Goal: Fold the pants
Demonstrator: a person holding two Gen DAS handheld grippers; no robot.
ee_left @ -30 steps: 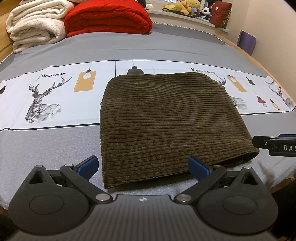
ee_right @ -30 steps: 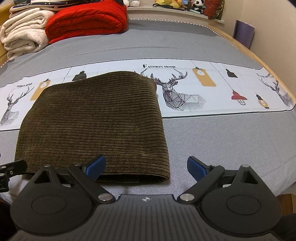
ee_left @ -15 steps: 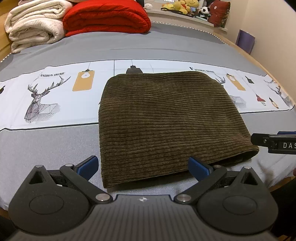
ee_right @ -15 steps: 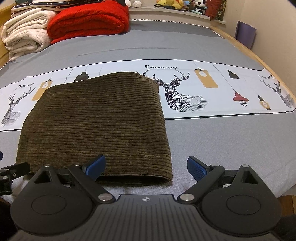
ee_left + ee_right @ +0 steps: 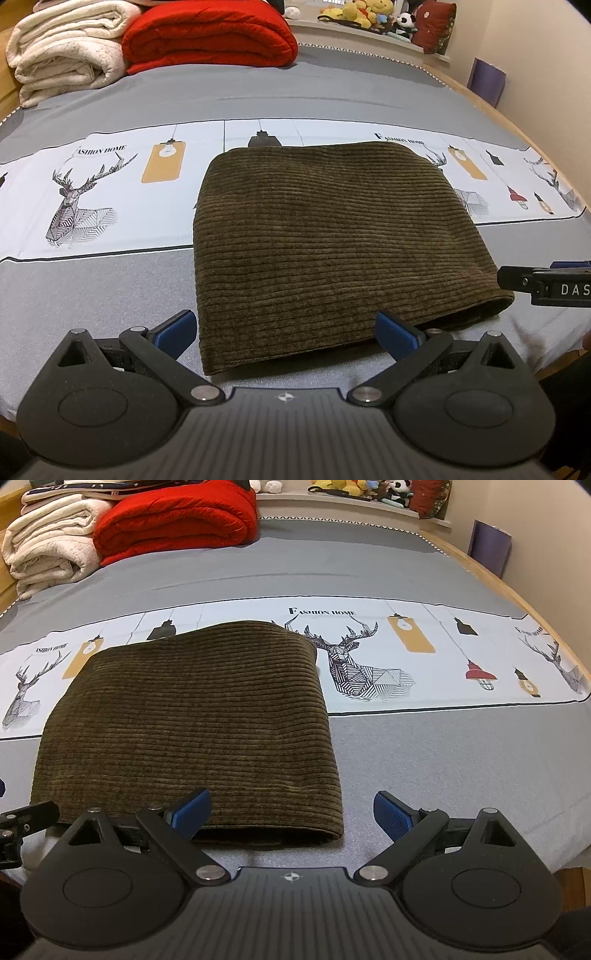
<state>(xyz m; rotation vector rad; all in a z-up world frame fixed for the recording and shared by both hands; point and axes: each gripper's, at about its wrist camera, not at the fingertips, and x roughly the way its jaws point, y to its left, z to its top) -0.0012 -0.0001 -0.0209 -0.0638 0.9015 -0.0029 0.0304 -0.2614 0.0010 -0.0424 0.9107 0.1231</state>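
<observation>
Dark olive corduroy pants lie folded into a flat rectangle on the bed; they also show in the right wrist view. My left gripper is open and empty, held just above the near edge of the pants, toward their left side. My right gripper is open and empty at the pants' near right corner. The right gripper's tip shows at the right edge of the left wrist view. The left gripper's tip shows at the left edge of the right wrist view.
The bed has a grey cover with a white band printed with deer and lamps. A folded red blanket and white blankets lie at the far side. Plush toys sit on a shelf. The bed's wooden edge runs along the right.
Both grippers have drawn back slightly and lifted; the pants look a bit farther away. The pants have not moved. Both grippers stay open.
</observation>
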